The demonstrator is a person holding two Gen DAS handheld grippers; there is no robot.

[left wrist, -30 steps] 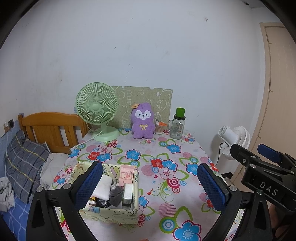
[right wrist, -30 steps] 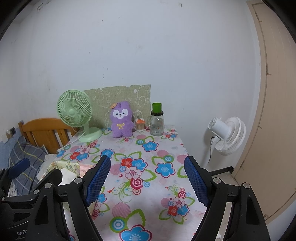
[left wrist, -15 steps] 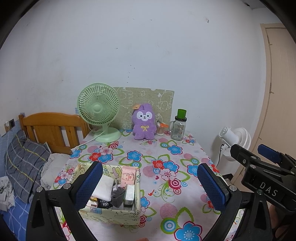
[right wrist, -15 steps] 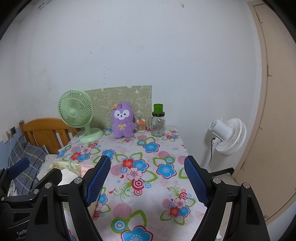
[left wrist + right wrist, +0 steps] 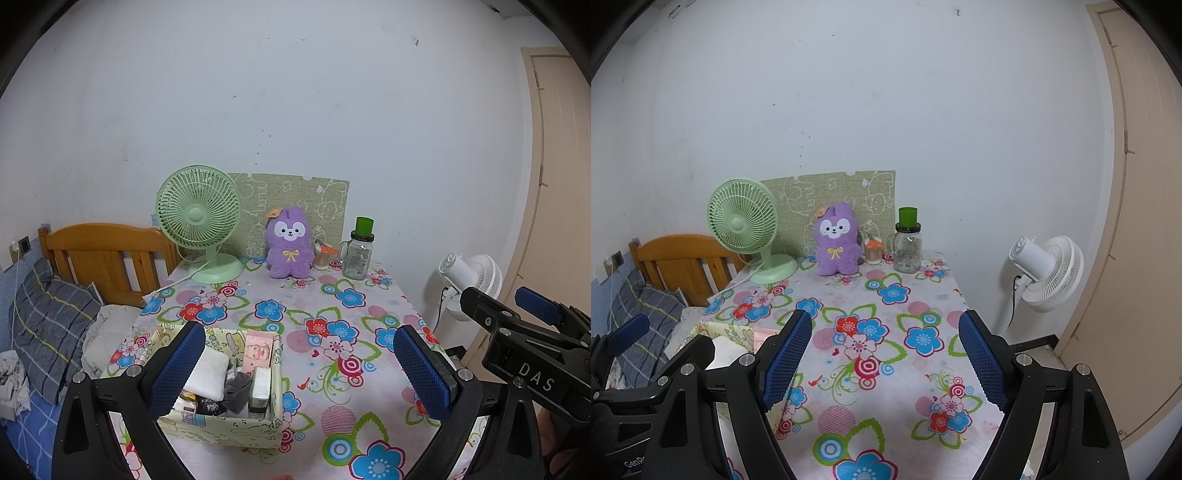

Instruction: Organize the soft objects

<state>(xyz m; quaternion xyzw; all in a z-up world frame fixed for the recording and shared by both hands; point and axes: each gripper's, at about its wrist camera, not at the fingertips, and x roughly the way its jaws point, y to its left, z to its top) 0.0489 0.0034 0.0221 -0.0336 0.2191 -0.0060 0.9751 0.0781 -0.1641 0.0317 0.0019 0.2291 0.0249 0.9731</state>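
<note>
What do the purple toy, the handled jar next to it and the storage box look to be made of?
Purple toy: plush, going by its fuzzy nap and rounded, stuffed shape.
Handled jar: clear and glossy, probably glass or hard plastic; green cap looks plastic.
Storage box: printed fabric or coated card; its walls sag slightly.

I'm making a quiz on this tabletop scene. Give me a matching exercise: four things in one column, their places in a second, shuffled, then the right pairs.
Things:
1. green fan
2. purple plush toy
3. glass jar with green lid
4. patterned box

Places:
A. near edge of the table, left side
B. back row, rightmost
C. back row, leftmost
D. back row, between fan and jar

Pairs: 1-C, 2-D, 3-B, 4-A
</note>
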